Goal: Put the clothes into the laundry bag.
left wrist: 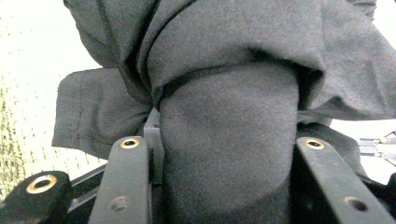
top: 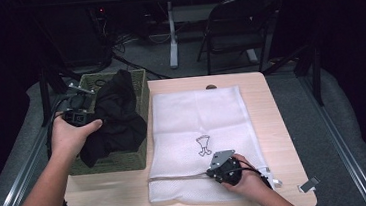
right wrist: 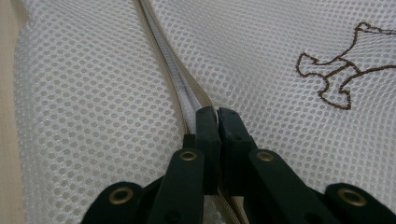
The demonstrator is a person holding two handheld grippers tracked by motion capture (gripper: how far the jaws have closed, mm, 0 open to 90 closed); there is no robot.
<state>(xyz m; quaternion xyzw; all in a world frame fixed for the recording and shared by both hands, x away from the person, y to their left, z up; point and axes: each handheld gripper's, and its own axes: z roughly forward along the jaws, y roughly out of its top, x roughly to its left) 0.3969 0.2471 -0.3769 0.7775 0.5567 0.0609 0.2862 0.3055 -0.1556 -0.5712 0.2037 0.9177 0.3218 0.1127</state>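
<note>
Two grips: left gripper (left wrist: 224,154) clamps bunched matte black cloth (left wrist: 233,93) between its jaws; right gripper (right wrist: 217,116) pinches white mesh bag's (right wrist: 93,93) beige zipper (right wrist: 175,74).

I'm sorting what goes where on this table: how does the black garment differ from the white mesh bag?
The black garment is dark, opaque and bunched, hanging over the woven basket; the white mesh bag is pale, see-through netting, spread flat on the table. The garment is plain; the bag bears a small brown outline figure and a zipper. Each is soft fabric held in a claw: left claw on the garment, right claw at the bag's zipper.
</note>
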